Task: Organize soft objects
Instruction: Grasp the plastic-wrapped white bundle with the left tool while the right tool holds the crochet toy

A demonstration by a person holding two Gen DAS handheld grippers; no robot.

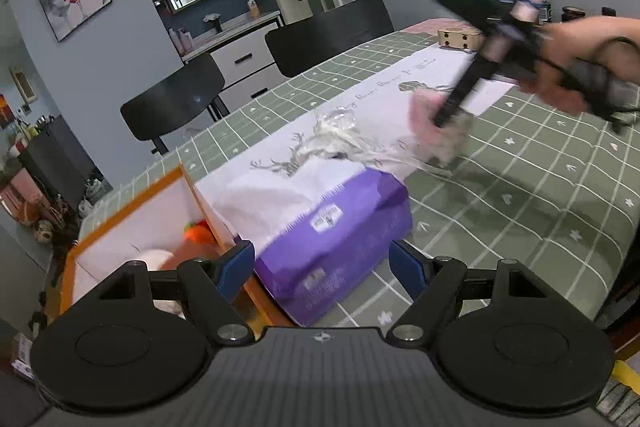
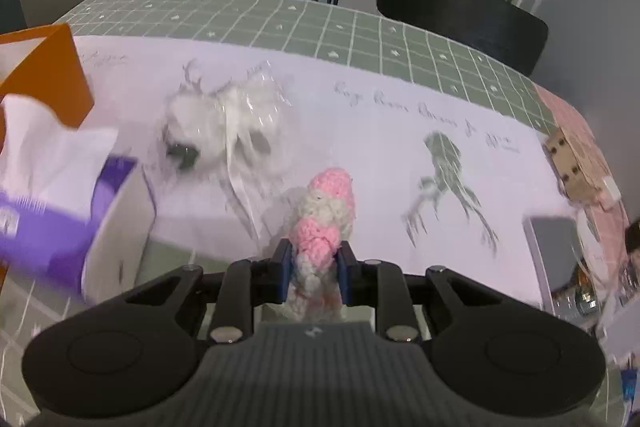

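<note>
My right gripper (image 2: 314,263) is shut on a pink and white crocheted toy (image 2: 324,215) and holds it above the white table runner (image 2: 380,147). In the left wrist view that gripper (image 1: 444,131) and the toy (image 1: 424,115) are blurred over the table's middle. My left gripper (image 1: 322,267) is open, its blue fingers either side of a purple tissue pack (image 1: 336,231). An orange box (image 1: 132,203) at the left holds an orange plush (image 1: 198,233) and a white plush (image 1: 154,259). A white soft toy in clear plastic wrap (image 2: 232,123) lies on the runner, also seen in the left wrist view (image 1: 340,139).
The table has a green checked cloth (image 1: 520,195). Two black chairs (image 1: 328,31) stand at the far side. A small cardboard box (image 2: 576,163) sits at the right end. The tissue pack (image 2: 52,211) and orange box (image 2: 44,75) are at the left in the right wrist view.
</note>
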